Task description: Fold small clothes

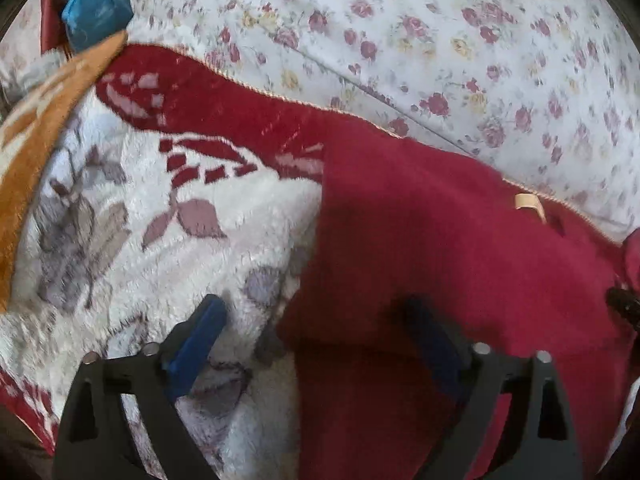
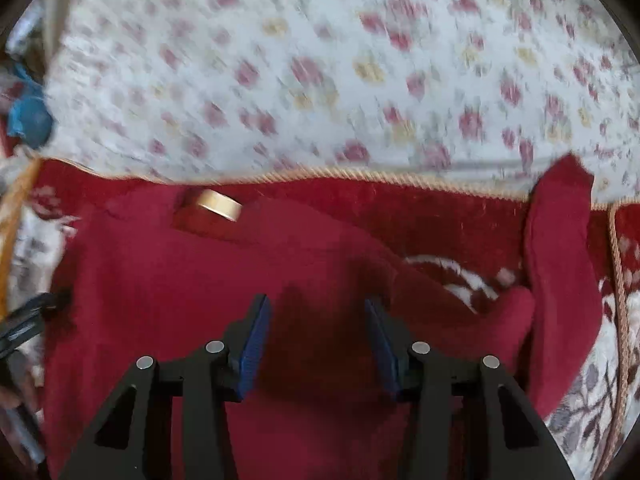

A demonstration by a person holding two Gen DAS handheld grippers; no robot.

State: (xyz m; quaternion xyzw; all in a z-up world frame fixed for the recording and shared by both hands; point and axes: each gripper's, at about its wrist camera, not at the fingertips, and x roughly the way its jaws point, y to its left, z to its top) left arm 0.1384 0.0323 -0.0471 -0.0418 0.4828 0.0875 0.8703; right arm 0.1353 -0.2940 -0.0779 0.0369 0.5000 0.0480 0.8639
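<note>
Your red garment (image 1: 420, 248) is dark crimson, soft knit, w/ a tan label (image 1: 528, 203) at its upper edge. It lies spread on a fuzzy blanket (image 1: 168, 240) (white middle, red border, leaf pattern), just below a flowered sheet (image 1: 440, 40).

Your left gripper (image 1: 320, 320) has its jaws wide apart, nothing between the pads; one blue pad is over white blanket, the other over the garment's left edge.

Your right gripper (image 2: 318, 320) has its jaws apart too, narrower, above red cloth, not pinching it.

Only the right view shows a sleeve (image 2: 560, 280) lying off to the right. Only the left view shows an orange cloth (image 1: 40, 152). A blue bag (image 1: 96, 4) sits far left in both.
</note>
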